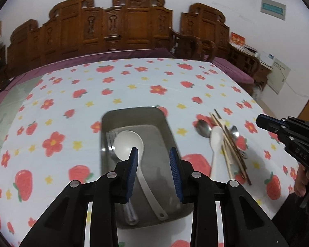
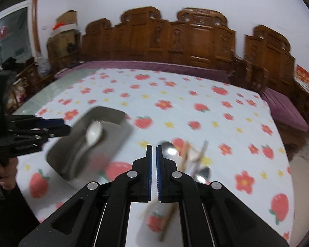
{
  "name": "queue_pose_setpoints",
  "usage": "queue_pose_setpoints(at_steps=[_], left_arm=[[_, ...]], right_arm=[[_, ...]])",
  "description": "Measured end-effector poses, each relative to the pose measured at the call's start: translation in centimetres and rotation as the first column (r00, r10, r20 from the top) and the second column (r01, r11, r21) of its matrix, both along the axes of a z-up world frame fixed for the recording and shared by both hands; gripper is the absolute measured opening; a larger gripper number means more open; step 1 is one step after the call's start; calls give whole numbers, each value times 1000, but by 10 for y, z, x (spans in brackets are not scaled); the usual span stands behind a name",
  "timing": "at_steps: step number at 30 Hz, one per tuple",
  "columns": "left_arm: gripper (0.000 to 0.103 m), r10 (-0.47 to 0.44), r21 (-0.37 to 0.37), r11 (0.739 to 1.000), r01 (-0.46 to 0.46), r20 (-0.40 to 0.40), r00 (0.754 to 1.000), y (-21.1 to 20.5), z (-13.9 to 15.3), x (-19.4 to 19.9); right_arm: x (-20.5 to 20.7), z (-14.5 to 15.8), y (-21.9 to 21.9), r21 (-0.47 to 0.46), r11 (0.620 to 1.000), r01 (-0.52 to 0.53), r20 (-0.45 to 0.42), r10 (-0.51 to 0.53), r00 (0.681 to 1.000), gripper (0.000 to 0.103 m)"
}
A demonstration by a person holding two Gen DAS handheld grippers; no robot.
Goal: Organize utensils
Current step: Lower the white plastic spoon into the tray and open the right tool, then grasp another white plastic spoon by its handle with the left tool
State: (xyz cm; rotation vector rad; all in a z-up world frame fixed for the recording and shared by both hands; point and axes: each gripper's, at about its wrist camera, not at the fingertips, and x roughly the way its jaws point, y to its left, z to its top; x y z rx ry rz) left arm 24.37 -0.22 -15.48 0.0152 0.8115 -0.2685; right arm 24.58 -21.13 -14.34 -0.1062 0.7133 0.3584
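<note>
A rectangular metal tray (image 1: 166, 135) sits on the strawberry-print tablecloth; in it lie a white ladle (image 1: 127, 144) and a metal fork (image 1: 110, 142). My left gripper (image 1: 153, 151) hovers over the tray, open, with nothing between its blue pads. Right of the tray lies a loose pile: a metal spoon (image 1: 204, 128), a white spoon (image 1: 216, 144), wooden chopsticks (image 1: 230, 144) and another metal spoon (image 1: 234, 132). My right gripper (image 2: 153, 148) is shut and empty, just above the near-left side of that pile, close to the metal spoon (image 2: 169, 149) and chopsticks (image 2: 185, 154). The tray (image 2: 113, 127) lies to its left.
The tablecloth (image 1: 134, 86) stretches bare behind the tray to the far edge. A carved wooden bench (image 1: 123, 26) with purple cushions stands behind the table. A person's hand (image 2: 6, 177) holds the left gripper (image 2: 63, 126) at the left edge of the right wrist view.
</note>
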Motion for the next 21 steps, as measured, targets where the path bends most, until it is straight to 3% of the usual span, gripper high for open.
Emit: queue_pose_setpoints(at_steps=[3,11,21], left_arm=[[44,-23,3,1000,23,2,1000,-11,-3,-3],[44,-76,10,997,76,-6,997,-37,-11,-9],[44,-159,19,987,160,-51,986,-80,-31,-8]], right_arm=[[2,-14,-16,-1,999,40,-23,-40,999,6],[6,-52,-34,-10,997,72,-88,-73,993,12],[21,-73,-72,15,987,158,-142,-154,978,12]])
